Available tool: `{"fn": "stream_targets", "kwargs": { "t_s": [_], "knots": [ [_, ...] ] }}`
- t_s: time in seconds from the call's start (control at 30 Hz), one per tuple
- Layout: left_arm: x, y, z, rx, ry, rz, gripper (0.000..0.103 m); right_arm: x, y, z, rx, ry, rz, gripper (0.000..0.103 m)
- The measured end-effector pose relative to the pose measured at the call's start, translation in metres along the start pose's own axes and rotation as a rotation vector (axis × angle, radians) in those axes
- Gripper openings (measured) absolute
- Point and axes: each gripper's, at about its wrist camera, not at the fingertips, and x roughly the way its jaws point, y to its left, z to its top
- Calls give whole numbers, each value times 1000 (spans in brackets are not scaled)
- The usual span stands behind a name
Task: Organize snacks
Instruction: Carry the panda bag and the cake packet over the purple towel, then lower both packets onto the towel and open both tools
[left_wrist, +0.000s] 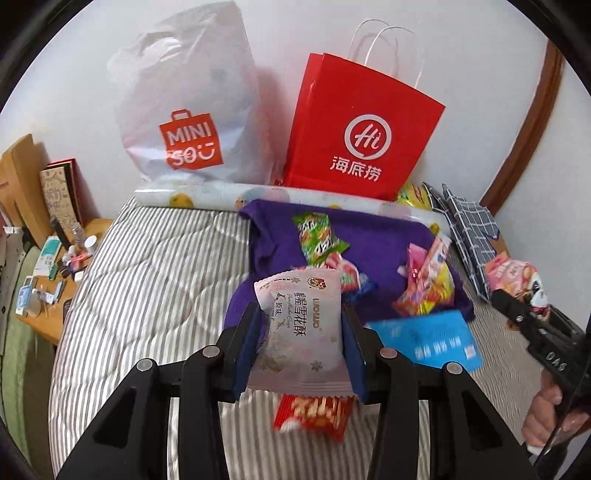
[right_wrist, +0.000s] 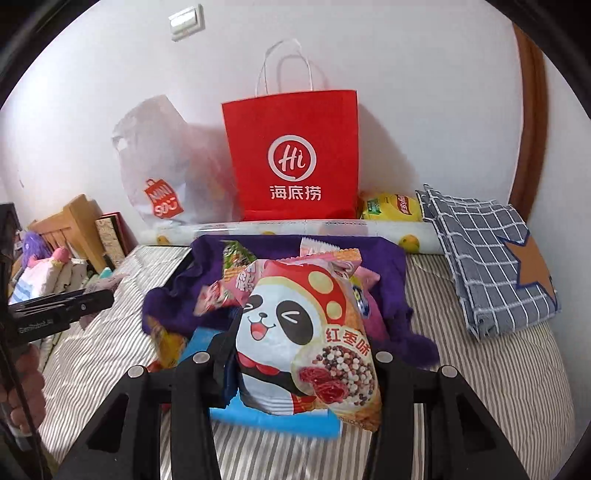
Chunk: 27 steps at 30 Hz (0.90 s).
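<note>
Snacks in crinkly, slippery, crushable packets: my left gripper (left_wrist: 301, 332) pinches the pale pastry packet (left_wrist: 299, 325) mid-body, my right gripper (right_wrist: 303, 354) clamps the panda puff bag (right_wrist: 306, 339), loose ones beyond on the purple cloth (left_wrist: 373, 236), before the red bag (left_wrist: 354, 129).

A bedroom in a home is shown. A striped quilt (left_wrist: 147, 280) is spread on a bed, and a cluttered bedside table (left_wrist: 55, 291) is seen alongside.
</note>
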Motion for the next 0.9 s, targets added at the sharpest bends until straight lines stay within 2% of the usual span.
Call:
{"fn": "stream_targets", "kwargs": {
  "t_s": [0.2,0.37,0.43,0.5,0.57,0.67,0.83,0.9],
  "knots": [
    [30,-1,25,2,13,9,43,54,-20,15,11,65,-35,43],
    [66,0,40,-15,49,-2,43,98,-23,22,6,126,-8,43],
    [78,-2,45,-19,57,-7,43,111,-21,26,11,133,22,43],
    [89,-4,49,-24,66,-13,43,128,-18,31,28,148,86,43],
    [97,-5,51,-27,72,-13,43,138,-13,34,29,185,95,43],
    [106,-6,50,-29,88,-23,43,132,-6,35,-7,147,86,45],
    [115,-9,49,-29,111,-27,43,126,-3,34,-28,127,69,66],
    [117,-9,49,-33,118,-32,43,128,-5,35,-17,132,64,66]
  ]
}}
